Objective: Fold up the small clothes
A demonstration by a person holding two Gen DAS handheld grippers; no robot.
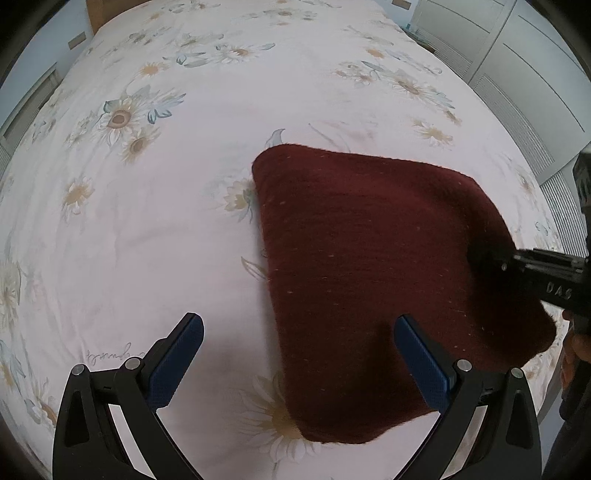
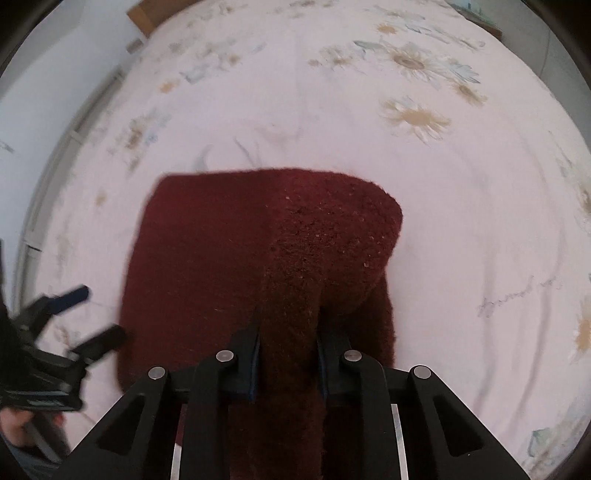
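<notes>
A dark red knitted garment [image 1: 373,266] lies folded on the flowered bed sheet [image 1: 155,221]. My left gripper [image 1: 299,332] is open and empty, low over the sheet at the garment's near left edge; its right blue pad [image 1: 421,362] is over the cloth. My right gripper [image 2: 288,332] is shut on a bunched fold of the garment [image 2: 229,251] at its near edge, with cloth pinched between the fingers. The right gripper shows in the left wrist view [image 1: 543,273] at the garment's right side. The left gripper shows in the right wrist view [image 2: 88,317], open.
The bed sheet [image 2: 461,221] spreads wide around the garment. White wardrobe doors [image 1: 517,74] stand beyond the bed's right edge. A wooden headboard [image 1: 99,14] is at the far end. A white wall [image 2: 44,92] runs along the left.
</notes>
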